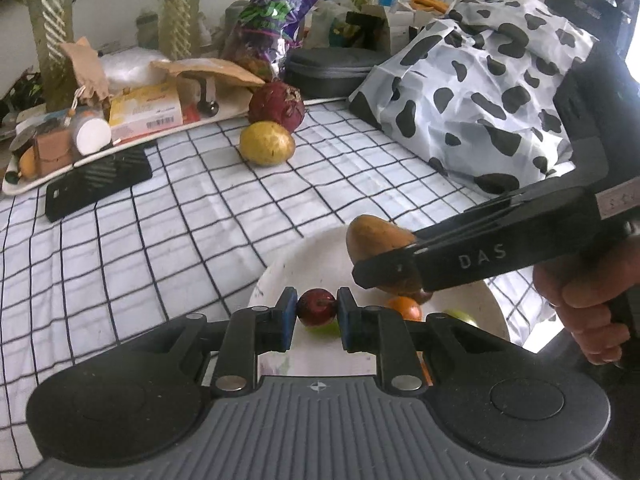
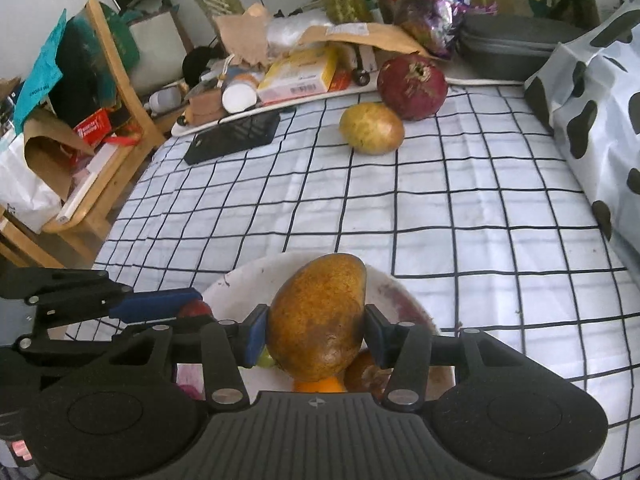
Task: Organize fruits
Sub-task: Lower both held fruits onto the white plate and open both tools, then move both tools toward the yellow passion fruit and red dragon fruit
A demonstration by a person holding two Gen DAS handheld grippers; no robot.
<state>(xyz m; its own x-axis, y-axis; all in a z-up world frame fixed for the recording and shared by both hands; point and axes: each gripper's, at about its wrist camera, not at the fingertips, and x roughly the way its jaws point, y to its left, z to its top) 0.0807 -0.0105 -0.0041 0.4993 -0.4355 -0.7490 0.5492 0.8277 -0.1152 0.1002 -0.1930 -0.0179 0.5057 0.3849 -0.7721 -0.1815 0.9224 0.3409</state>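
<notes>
My left gripper (image 1: 317, 312) is shut on a small dark red fruit (image 1: 316, 306) and holds it over the white bowl (image 1: 304, 260). My right gripper (image 2: 316, 334) is shut on a brown-yellow mango (image 2: 318, 316), also over the bowl (image 2: 244, 284); it shows in the left wrist view (image 1: 378, 248) too. An orange (image 1: 405, 307) and a green fruit (image 1: 460, 316) lie in the bowl. A yellow mango (image 2: 372, 128) and a dark red pomegranate (image 2: 412, 86) lie on the checked cloth at the far side.
A cluttered white tray (image 2: 280, 102) and a black flat object (image 2: 232, 138) stand at the back left. A cow-print bag (image 1: 480, 92) lies on the right. A grey case (image 2: 516, 46) and a purple bag (image 2: 432, 0) are at the back. A wooden chair (image 2: 120, 92) stands left.
</notes>
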